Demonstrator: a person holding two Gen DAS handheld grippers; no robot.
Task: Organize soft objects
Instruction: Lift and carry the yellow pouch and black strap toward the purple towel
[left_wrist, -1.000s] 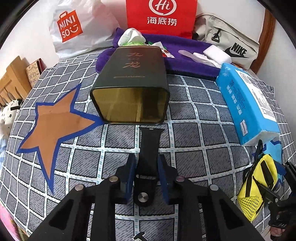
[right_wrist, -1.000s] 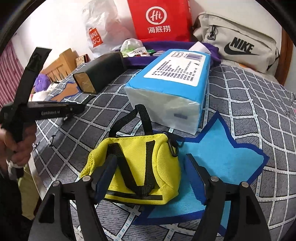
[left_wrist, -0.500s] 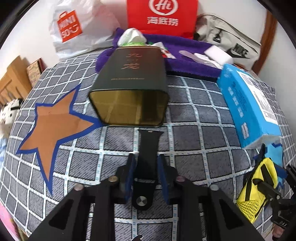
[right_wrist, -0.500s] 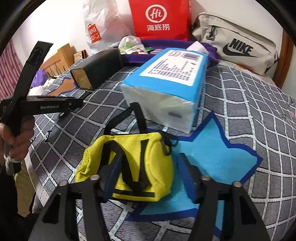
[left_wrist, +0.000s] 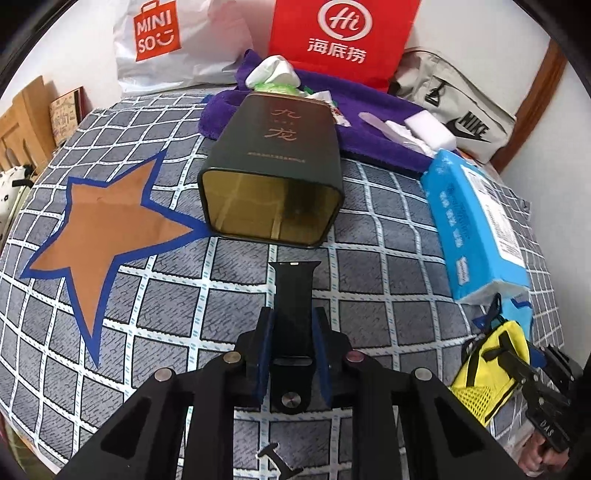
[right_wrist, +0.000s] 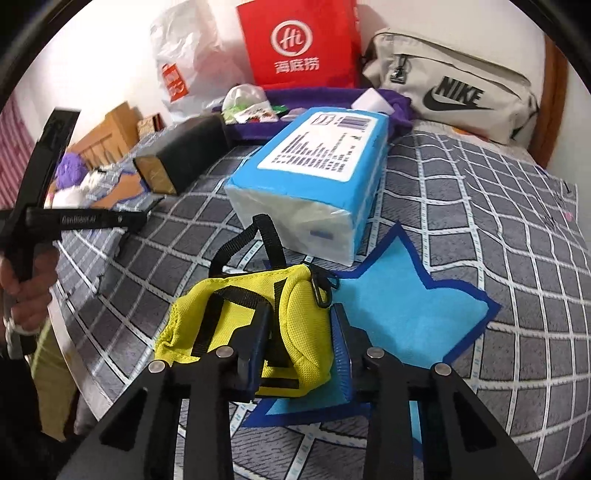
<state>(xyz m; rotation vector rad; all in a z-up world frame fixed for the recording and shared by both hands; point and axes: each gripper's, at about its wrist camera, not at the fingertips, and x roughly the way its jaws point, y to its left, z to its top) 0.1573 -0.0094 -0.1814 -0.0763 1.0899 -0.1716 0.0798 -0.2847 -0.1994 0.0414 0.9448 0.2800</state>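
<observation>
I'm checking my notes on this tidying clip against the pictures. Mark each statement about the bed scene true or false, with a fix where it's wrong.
1. The left claw is shut on a black strap. True.
2. The dark tin stands upright with its lid on. False: it lies on its side, its open end facing the camera.
3. The right claw has the yellow pouch between its pads. True; its jaws have just been closing on it.
4. The blue tissue pack sits on the orange star. False: it rests on the checked cover, beside the blue star.
5. The purple towel lies in front of the red bag. True.
</observation>
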